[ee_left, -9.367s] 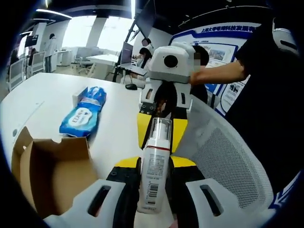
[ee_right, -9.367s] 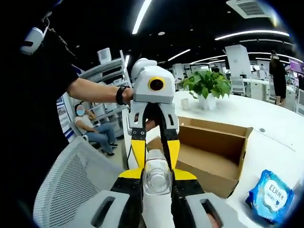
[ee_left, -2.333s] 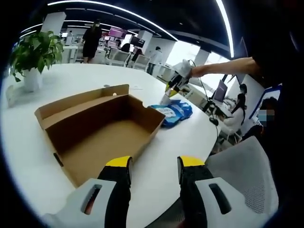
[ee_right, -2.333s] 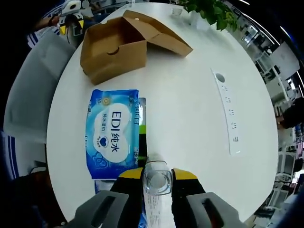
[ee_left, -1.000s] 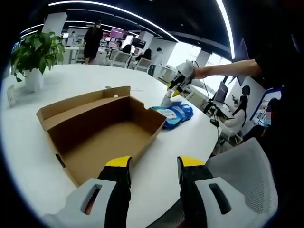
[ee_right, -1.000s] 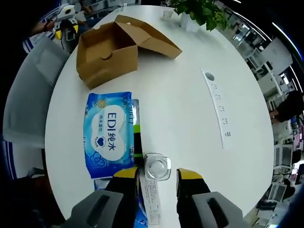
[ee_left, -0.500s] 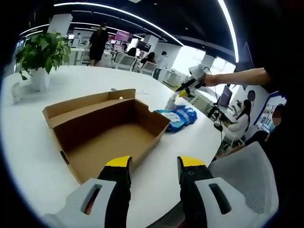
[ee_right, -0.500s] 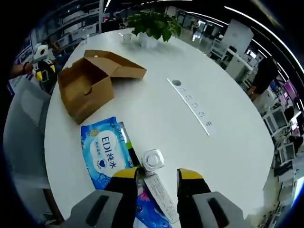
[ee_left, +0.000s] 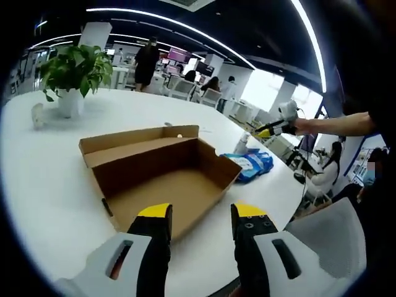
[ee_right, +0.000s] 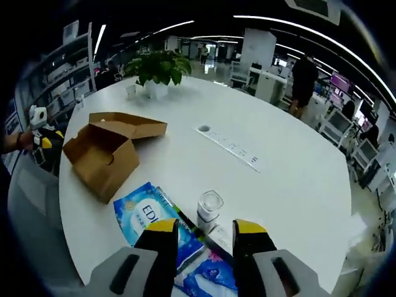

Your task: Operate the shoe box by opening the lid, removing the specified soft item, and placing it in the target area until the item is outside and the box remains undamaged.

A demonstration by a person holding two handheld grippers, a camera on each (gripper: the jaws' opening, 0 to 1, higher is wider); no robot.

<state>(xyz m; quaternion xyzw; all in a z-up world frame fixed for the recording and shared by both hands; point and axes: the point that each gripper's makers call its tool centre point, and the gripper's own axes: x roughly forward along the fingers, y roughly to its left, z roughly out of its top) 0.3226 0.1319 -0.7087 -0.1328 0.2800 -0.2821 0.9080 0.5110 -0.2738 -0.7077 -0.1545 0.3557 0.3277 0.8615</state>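
Brown cardboard shoe box [ee_left: 164, 176] lies open on the round white table [ee_left: 43, 161], lid flap folded back, interior bare. Blue wet-wipe pack [ee_right: 148, 221] lies outside the box, just beside its near end in the right gripper view; also visible past the box [ee_left: 250, 164] in the left gripper view. Clear-capped white bottle [ee_right: 208, 210] stands upright just beside the pack. Left gripper [ee_left: 199, 216]: jaws parted, holding nothing, near the box edge. Right gripper [ee_right: 200, 230]: jaws apart, empty, bottle just beyond them. Potted green plant [ee_left: 73, 71] well apart at the far table edge. White power strip [ee_right: 229, 146] mid-table.
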